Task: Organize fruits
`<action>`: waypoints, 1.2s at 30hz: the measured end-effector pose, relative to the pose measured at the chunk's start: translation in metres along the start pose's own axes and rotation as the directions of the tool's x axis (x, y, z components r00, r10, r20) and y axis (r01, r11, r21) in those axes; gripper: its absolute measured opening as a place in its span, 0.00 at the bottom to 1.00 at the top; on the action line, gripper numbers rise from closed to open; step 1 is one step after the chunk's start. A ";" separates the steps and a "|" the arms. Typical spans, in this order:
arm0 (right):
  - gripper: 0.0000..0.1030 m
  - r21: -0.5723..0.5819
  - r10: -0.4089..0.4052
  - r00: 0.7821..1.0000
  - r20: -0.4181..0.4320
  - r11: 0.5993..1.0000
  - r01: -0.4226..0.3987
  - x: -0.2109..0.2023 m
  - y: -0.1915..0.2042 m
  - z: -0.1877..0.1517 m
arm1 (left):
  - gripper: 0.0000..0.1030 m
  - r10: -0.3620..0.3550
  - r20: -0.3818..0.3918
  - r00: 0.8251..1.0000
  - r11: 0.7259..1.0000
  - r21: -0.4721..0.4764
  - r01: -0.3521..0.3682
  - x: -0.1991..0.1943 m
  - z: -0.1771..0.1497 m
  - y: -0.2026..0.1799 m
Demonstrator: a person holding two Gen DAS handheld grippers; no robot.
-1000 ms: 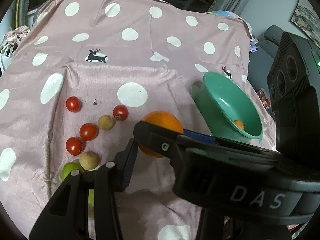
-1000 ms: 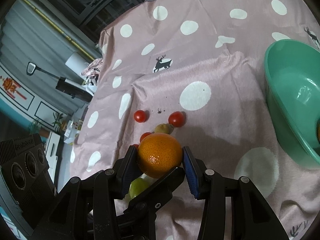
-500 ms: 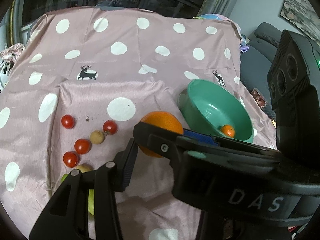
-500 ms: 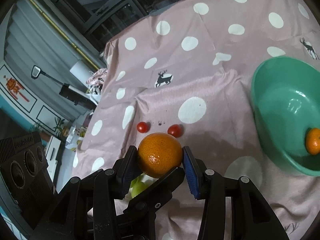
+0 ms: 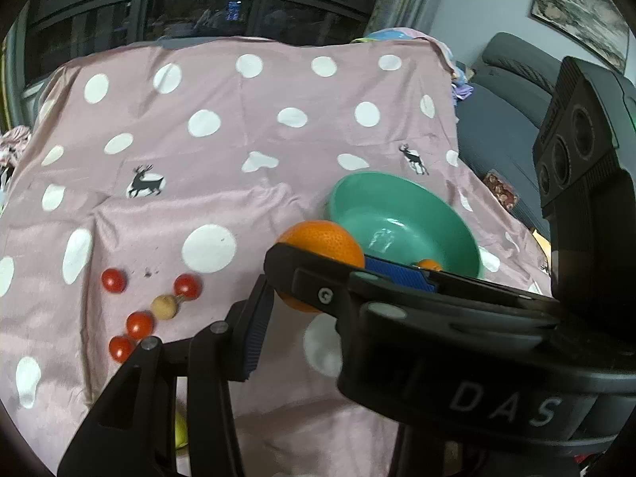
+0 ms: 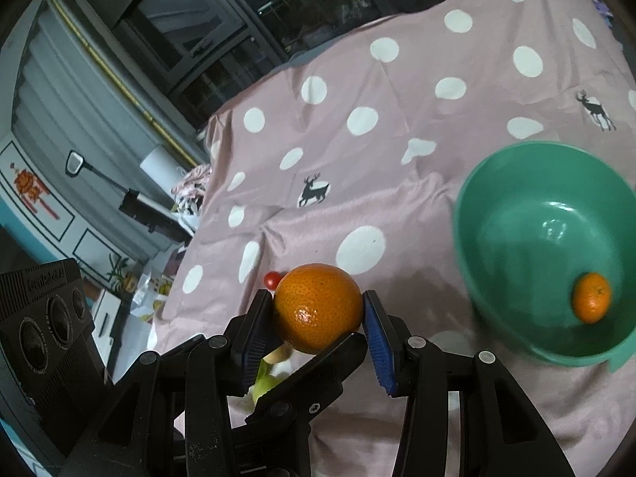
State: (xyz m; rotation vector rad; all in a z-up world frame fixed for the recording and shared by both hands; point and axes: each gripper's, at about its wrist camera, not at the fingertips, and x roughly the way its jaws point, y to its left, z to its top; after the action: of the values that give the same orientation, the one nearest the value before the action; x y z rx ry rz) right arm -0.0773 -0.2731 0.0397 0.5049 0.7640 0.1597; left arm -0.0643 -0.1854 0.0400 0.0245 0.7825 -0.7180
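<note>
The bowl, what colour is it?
The bowl is green, a minty teal shade. It shows best in the right wrist view.

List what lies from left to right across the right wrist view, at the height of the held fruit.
Small red tomato → big orange clamped in the right gripper → green bowl → small orange lying inside the bowl.

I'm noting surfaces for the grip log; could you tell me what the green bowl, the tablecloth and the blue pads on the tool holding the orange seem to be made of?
Green bowl: probably moulded plastic, glossy, with sharp highlights inside.
Tablecloth: woven fabric with a slight sheen; it creases and drapes.
Blue pads on the right tool holding the orange: likely rubber, matte, finely ribbed.
</note>
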 end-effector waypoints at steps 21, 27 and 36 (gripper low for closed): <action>0.47 0.115 -0.078 0.992 0.103 0.991 0.066 -0.043 -0.058 0.008 | 0.42 -0.089 -0.032 0.996 0.990 0.111 0.092 0.040 0.020 -0.063; 0.47 0.148 -0.109 0.988 0.108 0.985 0.093 -0.048 -0.073 0.010 | 0.42 -0.115 -0.052 0.992 0.985 0.125 0.121 0.053 0.022 -0.075; 0.47 0.191 -0.139 0.985 0.105 0.975 0.117 -0.051 -0.093 0.009 | 0.42 -0.136 -0.084 0.987 0.981 0.131 0.146 0.071 0.022 -0.085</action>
State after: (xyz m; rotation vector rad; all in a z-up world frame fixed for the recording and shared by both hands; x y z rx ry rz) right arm -0.1118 -0.3734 0.0311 0.6331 0.6965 -0.0617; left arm -0.0671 -0.2978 0.0296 0.1216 0.8105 -0.9092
